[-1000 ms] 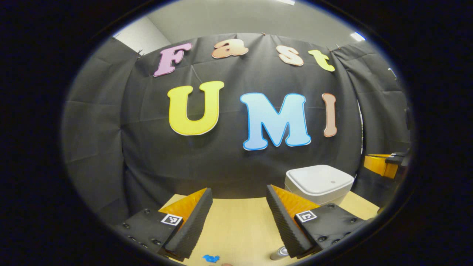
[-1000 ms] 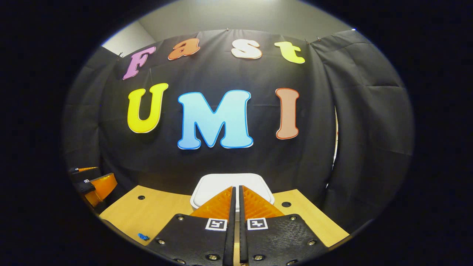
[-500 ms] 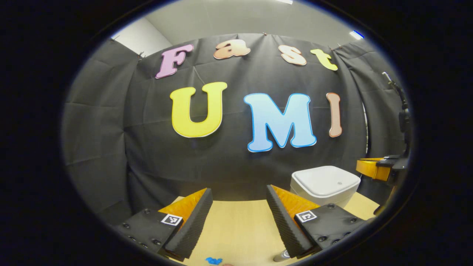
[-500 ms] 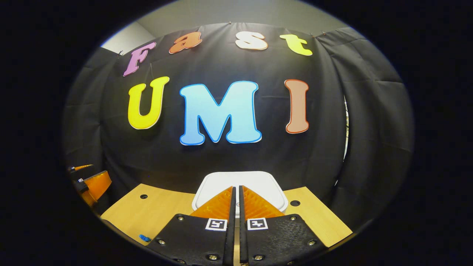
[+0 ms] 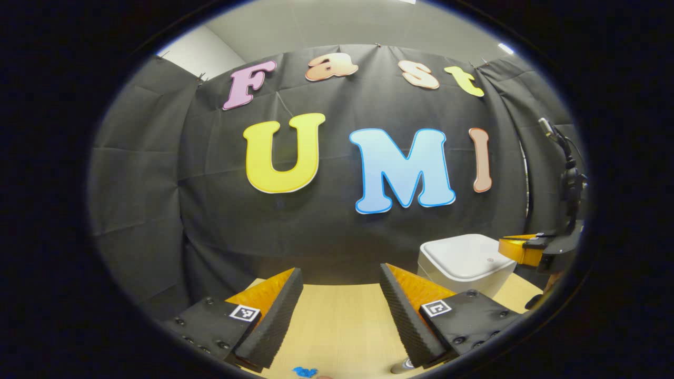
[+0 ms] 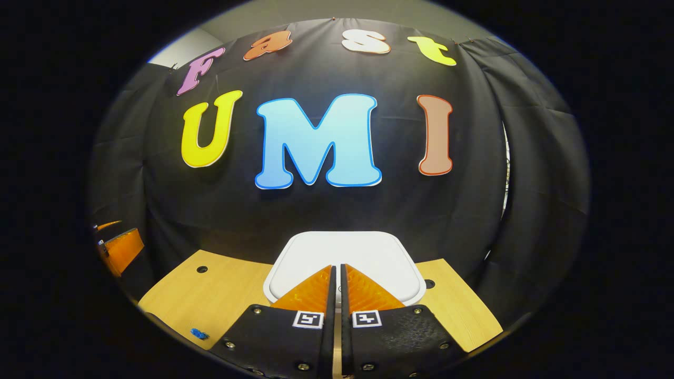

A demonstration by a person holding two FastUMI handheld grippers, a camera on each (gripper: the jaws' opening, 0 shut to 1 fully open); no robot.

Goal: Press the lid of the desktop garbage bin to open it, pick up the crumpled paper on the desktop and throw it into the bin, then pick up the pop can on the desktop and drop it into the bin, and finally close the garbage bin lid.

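Compared with the frames a second ago, the right gripper (image 6: pixel 337 273) has advanced toward the bin (image 6: pixel 345 258), whose white lid now looms larger in the right gripper view; in the left gripper view the same gripper (image 5: pixel 521 247) has come to hang over the bin's (image 5: pixel 466 260) far edge. Right gripper: fingers pressed together, nothing between them, tips poised above the lid, which is down; contact cannot be confirmed. Left gripper (image 5: pixel 339 284): fingers spread wide and empty, held above the wooden desk (image 5: pixel 342 326). Bin position: at the back of the desk, against the cloth wall. A metal can top (image 5: pixel 403 363) shows at the lower edge, beside the left gripper's right finger, probably the pop can. A small blue scrap (image 5: pixel 304 371) lies nearby. Step in hand, by judgement: opening the bin by pressing its lid. The next move calls for a short downward push with the closed tips near the lid's front button, then a release so the lid can spring up.
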